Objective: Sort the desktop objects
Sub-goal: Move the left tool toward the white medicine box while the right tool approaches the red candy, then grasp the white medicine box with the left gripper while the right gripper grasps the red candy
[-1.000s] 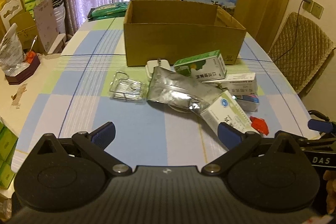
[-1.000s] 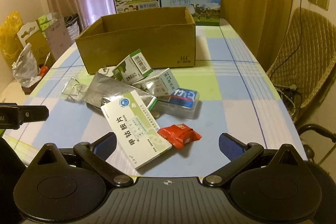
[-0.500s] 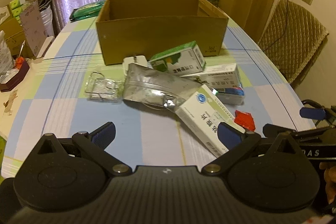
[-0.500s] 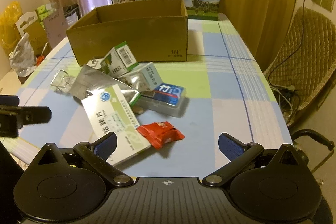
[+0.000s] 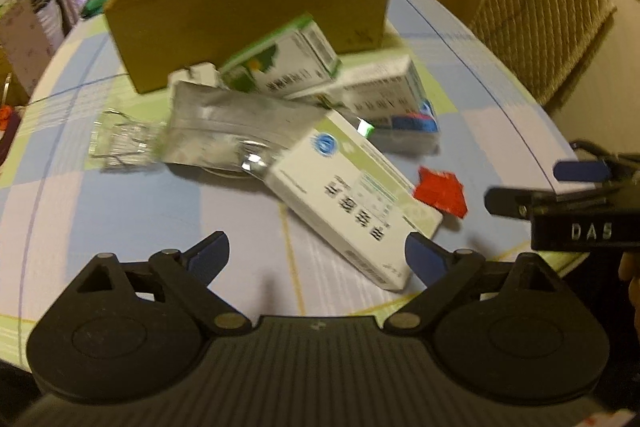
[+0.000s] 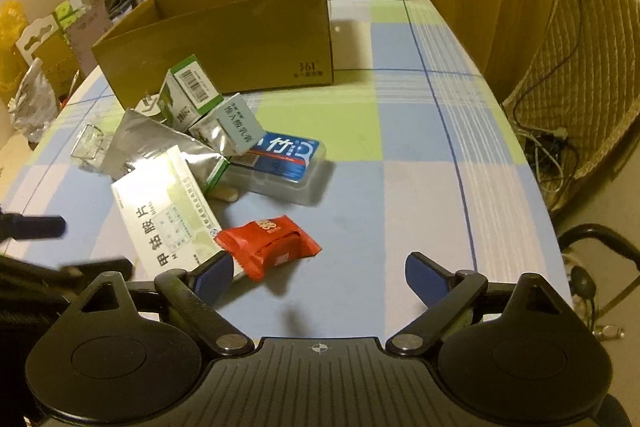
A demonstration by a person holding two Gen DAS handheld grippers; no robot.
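A white box and red packet lie on the bench before the carton; left gripper and right gripper hover spread, empty, likely approaching a first pick.

Left black two-finger gripper: blue-tipped fingers spread wide, nothing between. Right black two-finger gripper: fingers likewise spread wide, empty. Both level, pointing forward, side by side, apart.
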